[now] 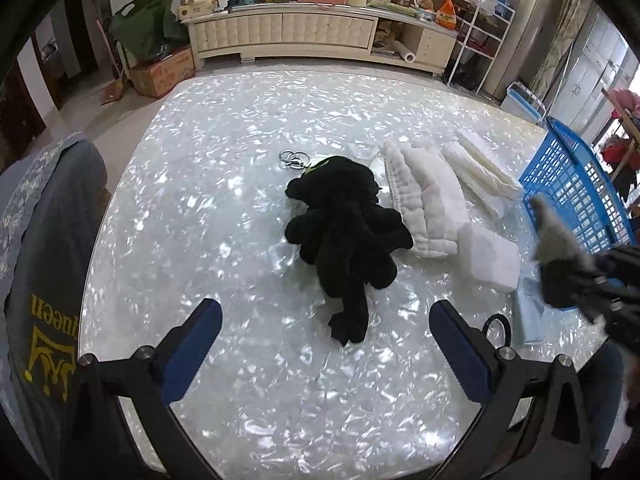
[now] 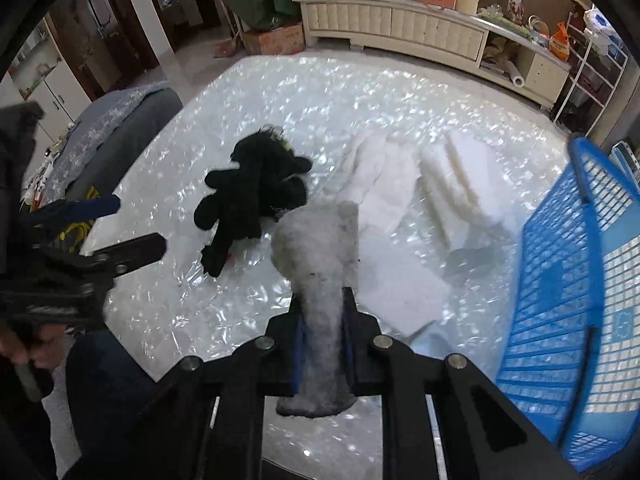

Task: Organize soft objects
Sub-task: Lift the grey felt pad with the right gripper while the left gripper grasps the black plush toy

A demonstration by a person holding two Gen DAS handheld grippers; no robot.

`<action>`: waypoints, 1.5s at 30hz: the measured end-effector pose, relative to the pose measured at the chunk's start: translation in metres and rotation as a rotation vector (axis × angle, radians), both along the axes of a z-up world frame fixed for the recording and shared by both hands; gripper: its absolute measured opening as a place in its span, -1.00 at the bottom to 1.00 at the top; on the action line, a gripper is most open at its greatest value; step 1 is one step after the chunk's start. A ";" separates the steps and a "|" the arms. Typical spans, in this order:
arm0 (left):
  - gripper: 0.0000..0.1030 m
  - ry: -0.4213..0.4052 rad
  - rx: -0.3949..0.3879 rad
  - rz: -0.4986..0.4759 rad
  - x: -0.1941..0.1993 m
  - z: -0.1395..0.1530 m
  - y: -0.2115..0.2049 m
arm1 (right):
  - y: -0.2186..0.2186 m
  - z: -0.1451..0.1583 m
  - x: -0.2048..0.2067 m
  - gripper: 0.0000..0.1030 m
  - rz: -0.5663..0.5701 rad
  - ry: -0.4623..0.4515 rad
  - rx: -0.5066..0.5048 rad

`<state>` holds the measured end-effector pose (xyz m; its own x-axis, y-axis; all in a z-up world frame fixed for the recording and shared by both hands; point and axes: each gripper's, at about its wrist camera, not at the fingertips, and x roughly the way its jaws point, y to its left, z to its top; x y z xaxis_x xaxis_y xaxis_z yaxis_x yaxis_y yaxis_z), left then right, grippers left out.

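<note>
A black plush toy (image 1: 346, 232) with a key ring lies in the middle of the shiny table; it also shows in the right wrist view (image 2: 252, 192). My left gripper (image 1: 326, 320) is open and empty, just short of the toy's near end. My right gripper (image 2: 324, 312) is shut on a grey-white fluffy sponge piece (image 2: 320, 252), held above the table beside the blue basket (image 2: 568, 280). In the left wrist view this piece (image 1: 556, 236) and gripper appear at the right, by the basket (image 1: 576, 184). White folded cloths (image 1: 428, 200) and foam blocks (image 1: 488, 260) lie right of the toy.
A chair with grey clothing (image 1: 44, 248) stands at the table's left edge. Black scissors (image 1: 498, 328) and a pale blue item (image 1: 532, 320) lie near the front right. A cluttered cream cabinet (image 1: 320, 32) stands behind the table. White foam slabs (image 2: 460, 176) lie near the basket.
</note>
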<state>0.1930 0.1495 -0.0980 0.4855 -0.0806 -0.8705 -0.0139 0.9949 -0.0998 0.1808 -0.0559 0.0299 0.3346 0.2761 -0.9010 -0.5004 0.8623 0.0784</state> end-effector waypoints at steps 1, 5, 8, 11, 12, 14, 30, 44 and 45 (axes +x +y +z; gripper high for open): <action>1.00 0.003 0.007 -0.006 0.003 -0.001 -0.003 | -0.005 0.005 0.001 -0.71 -0.005 -0.006 0.001; 1.00 0.013 0.025 -0.035 0.020 -0.006 -0.012 | -0.031 0.030 0.002 -0.71 -0.018 -0.026 0.009; 1.00 0.028 0.039 -0.049 0.035 -0.011 -0.018 | -0.052 0.044 0.009 -0.71 -0.023 -0.062 -0.009; 1.00 0.043 0.050 -0.053 0.047 -0.016 -0.019 | -0.075 0.062 0.014 -0.70 -0.049 -0.092 -0.020; 1.00 0.049 0.056 -0.055 0.052 -0.019 -0.020 | -0.082 0.067 0.015 -0.70 -0.057 -0.102 -0.025; 1.00 0.057 0.056 -0.053 0.059 -0.023 -0.021 | -0.098 0.077 0.018 -0.70 -0.080 -0.124 -0.040; 1.00 0.131 0.120 -0.068 0.094 -0.066 -0.032 | -0.176 0.025 0.057 -0.64 -0.285 -0.006 -0.165; 0.40 0.163 0.097 -0.068 0.095 -0.082 -0.023 | -0.173 -0.013 0.058 -0.56 -0.258 0.171 -0.268; 0.36 0.161 0.097 -0.069 0.095 -0.081 -0.023 | -0.170 -0.014 0.055 -0.55 -0.255 0.177 -0.269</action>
<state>0.2882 0.1264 -0.1793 0.3354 -0.0204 -0.9418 0.0463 0.9989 -0.0052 0.2361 -0.2262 0.0164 0.1950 -0.0489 -0.9796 -0.2666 0.9585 -0.1009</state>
